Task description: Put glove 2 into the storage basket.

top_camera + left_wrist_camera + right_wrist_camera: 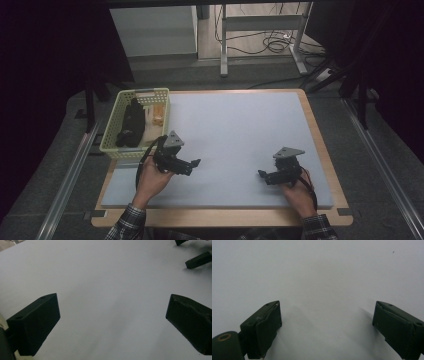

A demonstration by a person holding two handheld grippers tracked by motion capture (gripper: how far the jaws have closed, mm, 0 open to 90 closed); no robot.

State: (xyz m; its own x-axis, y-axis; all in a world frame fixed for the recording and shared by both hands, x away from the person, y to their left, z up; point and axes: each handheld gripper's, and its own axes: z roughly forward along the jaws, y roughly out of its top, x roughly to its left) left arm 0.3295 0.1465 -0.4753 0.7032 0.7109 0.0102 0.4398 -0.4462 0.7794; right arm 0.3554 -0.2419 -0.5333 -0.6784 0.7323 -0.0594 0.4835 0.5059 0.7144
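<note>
High view: left gripper point(196, 163) points right.

From my remote station: both of my sleeves are plaid flannel in dark and pale checks, cuffs ending at the wrists. The left hand-held gripper point(192, 165) is black, topped by a grey three-cornered plate, with a black cable looping off its rear. The right hand-held gripper point(263, 175) matches it, plate and all, its cable showing a reddish strand. Up close, each one's jaws are blocky, dark wedges with small screw holes near the tips.
</note>
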